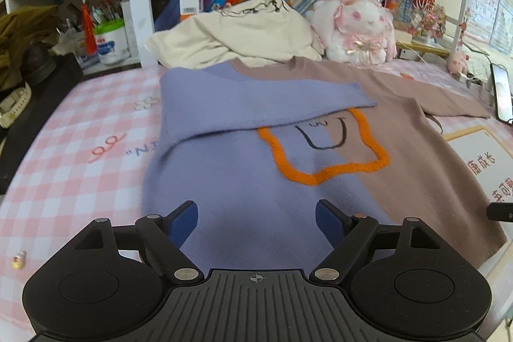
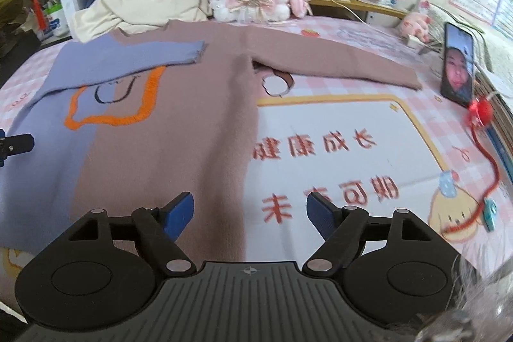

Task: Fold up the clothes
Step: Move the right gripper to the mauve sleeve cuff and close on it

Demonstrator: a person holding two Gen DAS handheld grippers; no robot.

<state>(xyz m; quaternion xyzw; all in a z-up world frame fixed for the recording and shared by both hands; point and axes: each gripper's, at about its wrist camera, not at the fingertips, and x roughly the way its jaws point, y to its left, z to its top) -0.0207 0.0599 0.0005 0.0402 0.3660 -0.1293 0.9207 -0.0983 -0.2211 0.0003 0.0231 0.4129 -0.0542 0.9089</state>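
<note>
- The sweater is spread flat across the middle of the frame on the checked counter, its blue sleeve laid over the chest as a first fold.
- The left claw is held wide apart, nothing gripped, low above the hem.
- The right claw is likewise spread and empty over the brown edge, likely so that the next fold can be started.

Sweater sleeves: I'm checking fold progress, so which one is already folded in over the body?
The purple sleeve. It lies across the sweater's chest, covering the top of the orange outline, while the brown sleeve is stretched out on the tablecloth.
</note>
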